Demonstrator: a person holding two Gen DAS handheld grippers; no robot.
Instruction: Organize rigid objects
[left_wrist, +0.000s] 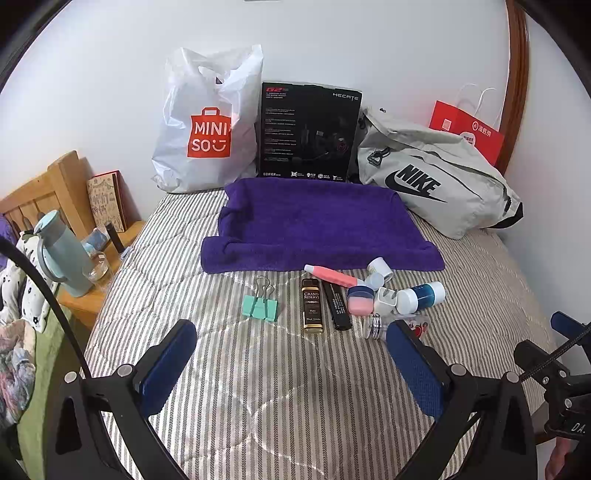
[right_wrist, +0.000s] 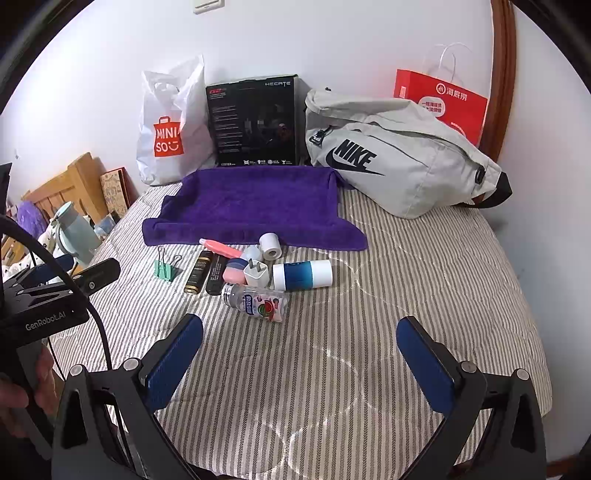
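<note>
Small rigid items lie bunched on the striped bed in front of a purple towel (left_wrist: 317, 225) (right_wrist: 251, 205): a green binder clip (left_wrist: 260, 304) (right_wrist: 166, 269), a gold-and-black bottle (left_wrist: 313, 308) (right_wrist: 197, 273), a black stick (left_wrist: 337, 306), a pink tube (left_wrist: 330, 275) (right_wrist: 219, 248), a pink jar (left_wrist: 360, 301) (right_wrist: 232, 271), a white plug (right_wrist: 255, 274), a blue-and-white cylinder (left_wrist: 421, 295) (right_wrist: 303, 276), and a clear bottle (right_wrist: 258, 301). My left gripper (left_wrist: 291, 347) hangs open just short of the gold bottle. My right gripper (right_wrist: 301, 339) is open, nearer than the clear bottle. Both are empty.
Against the wall stand a white Miniso bag (left_wrist: 208, 125), a black box (left_wrist: 310, 133), a grey Nike bag (left_wrist: 436, 173) and a red paper bag (right_wrist: 443, 103). At the left a wooden nightstand (left_wrist: 86, 302) holds a pale blue bottle (left_wrist: 64, 254). Striped bedding spreads to the right.
</note>
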